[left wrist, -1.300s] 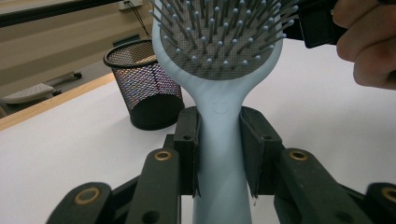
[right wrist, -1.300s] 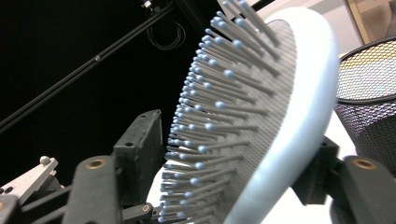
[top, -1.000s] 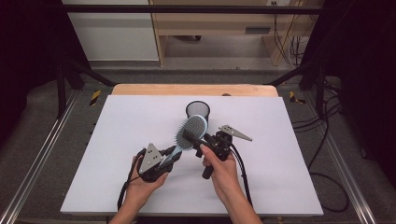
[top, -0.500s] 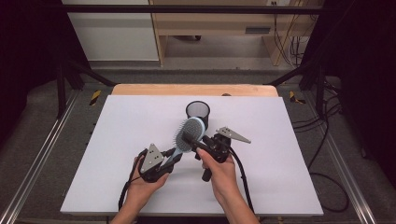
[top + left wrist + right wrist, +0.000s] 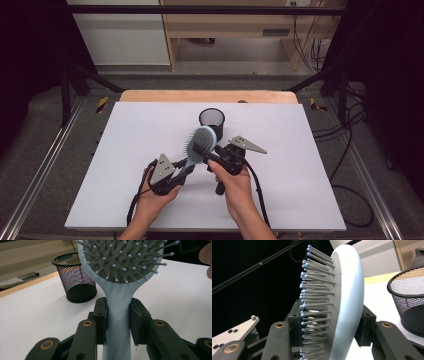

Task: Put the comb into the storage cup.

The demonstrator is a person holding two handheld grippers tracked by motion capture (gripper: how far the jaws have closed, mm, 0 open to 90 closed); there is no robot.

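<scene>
The pale blue paddle hairbrush (image 5: 201,144) is hanging above the middle of the white table (image 5: 125,150), just in front of the black mesh pen cup (image 5: 212,118). The left gripper (image 5: 179,172) is clamping its handle tight between both pads. The right gripper (image 5: 202,151) is straddling the head, one jaw among the bristles and one against the smooth back; its jaws have just been closing, and they look to be meeting the head now. The risk I am seeing: a pad pressing on springy bristles could slide, or the two grips could twist the brush against each other and bend the pins. A faint embossed mark is showing on the neck, too soft to read.
</scene>
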